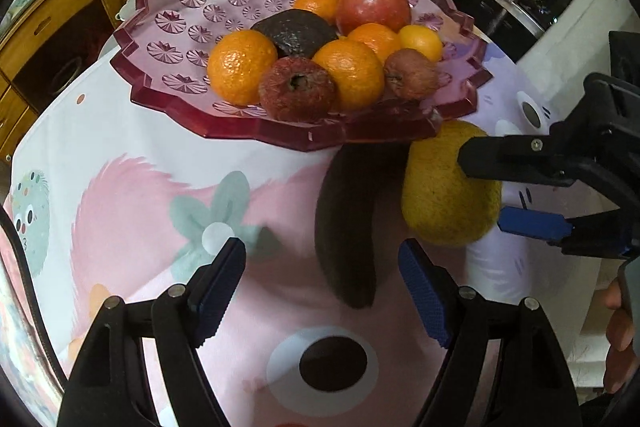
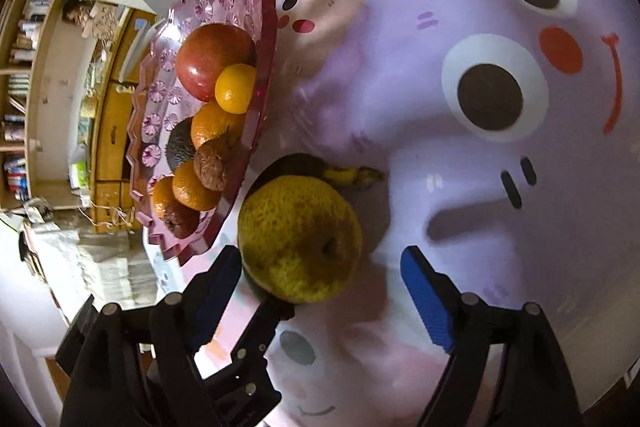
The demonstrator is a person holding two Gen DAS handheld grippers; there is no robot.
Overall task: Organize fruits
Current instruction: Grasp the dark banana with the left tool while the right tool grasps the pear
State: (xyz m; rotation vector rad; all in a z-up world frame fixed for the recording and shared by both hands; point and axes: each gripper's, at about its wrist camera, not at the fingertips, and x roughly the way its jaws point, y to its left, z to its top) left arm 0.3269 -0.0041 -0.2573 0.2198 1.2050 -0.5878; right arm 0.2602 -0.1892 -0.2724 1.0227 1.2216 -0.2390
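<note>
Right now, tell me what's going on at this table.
A person is sorting fruit with two handheld grippers. The pink glass dish already holds oranges, a red apple and some shrivelled fruit. A yellow-green pear and a blackened banana lie on the tablecloth beside it. The right gripper is open around the pear, apparently about to grasp it. The left gripper is open and empty, facing the banana.

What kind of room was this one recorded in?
Probably a home living or dining room: a cartoon-print tablecloth under a pink fruit dish, wooden drawer cabinets, and cluttered bookshelves.
</note>
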